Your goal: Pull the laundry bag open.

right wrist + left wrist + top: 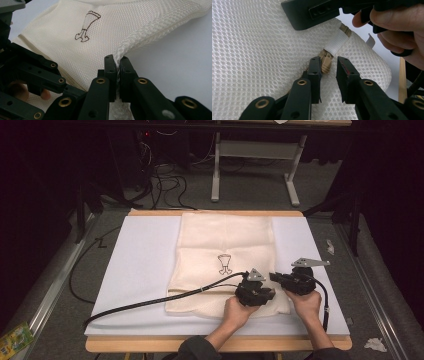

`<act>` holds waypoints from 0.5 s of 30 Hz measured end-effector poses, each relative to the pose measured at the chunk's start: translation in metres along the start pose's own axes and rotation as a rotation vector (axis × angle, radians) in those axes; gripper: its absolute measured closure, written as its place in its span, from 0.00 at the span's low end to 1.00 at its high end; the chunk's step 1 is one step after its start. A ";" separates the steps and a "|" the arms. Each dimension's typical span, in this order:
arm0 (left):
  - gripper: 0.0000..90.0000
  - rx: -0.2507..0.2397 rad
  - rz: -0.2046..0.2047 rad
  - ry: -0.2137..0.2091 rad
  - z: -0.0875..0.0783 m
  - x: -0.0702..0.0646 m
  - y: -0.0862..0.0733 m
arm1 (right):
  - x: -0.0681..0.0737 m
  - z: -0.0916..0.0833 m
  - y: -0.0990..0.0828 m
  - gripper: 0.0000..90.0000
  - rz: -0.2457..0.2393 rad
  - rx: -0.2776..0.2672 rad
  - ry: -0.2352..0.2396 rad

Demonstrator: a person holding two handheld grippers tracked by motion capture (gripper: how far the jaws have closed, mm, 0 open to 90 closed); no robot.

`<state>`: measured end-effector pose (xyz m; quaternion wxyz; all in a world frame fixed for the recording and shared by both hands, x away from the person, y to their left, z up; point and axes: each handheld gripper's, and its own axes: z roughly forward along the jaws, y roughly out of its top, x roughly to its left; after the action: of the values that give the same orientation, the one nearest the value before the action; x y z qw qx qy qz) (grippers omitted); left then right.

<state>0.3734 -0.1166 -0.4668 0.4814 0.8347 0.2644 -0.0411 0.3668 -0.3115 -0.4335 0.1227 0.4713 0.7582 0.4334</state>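
A cream mesh bag [225,240] with a small dark printed emblem [225,264] lies flat on the white mat [140,265]. Both grippers meet at its near right corner. My right gripper [116,60] is shut on the bag's mesh edge [130,45], which bunches up between the pads. In the high view it [275,276] points left. My left gripper [328,60] stands open around a tan zipper pull [326,65], which rests against one jaw below a white band [335,42]. From above it [270,293] sits just left of the right one.
The mat lies on a wooden table [150,344]. A black cable [150,302] trails left from the left gripper across the mat. A metal stand [250,155] and loose cables are on the floor behind. A yellow-green packet [15,337] lies at the lower left.
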 end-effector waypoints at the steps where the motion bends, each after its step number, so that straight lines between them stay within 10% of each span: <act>1: 0.82 -0.001 -0.008 -0.003 0.001 0.001 0.000 | 0.000 0.000 0.000 0.98 0.001 -0.001 0.001; 15: 0.95 -0.017 -0.022 -0.021 0.001 0.003 0.005 | 0.000 0.000 0.000 0.98 0.004 -0.007 0.002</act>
<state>0.3785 -0.1178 -0.4644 0.4908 0.8271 0.2689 -0.0528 0.3671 -0.3115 -0.4339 0.1226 0.4719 0.7560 0.4367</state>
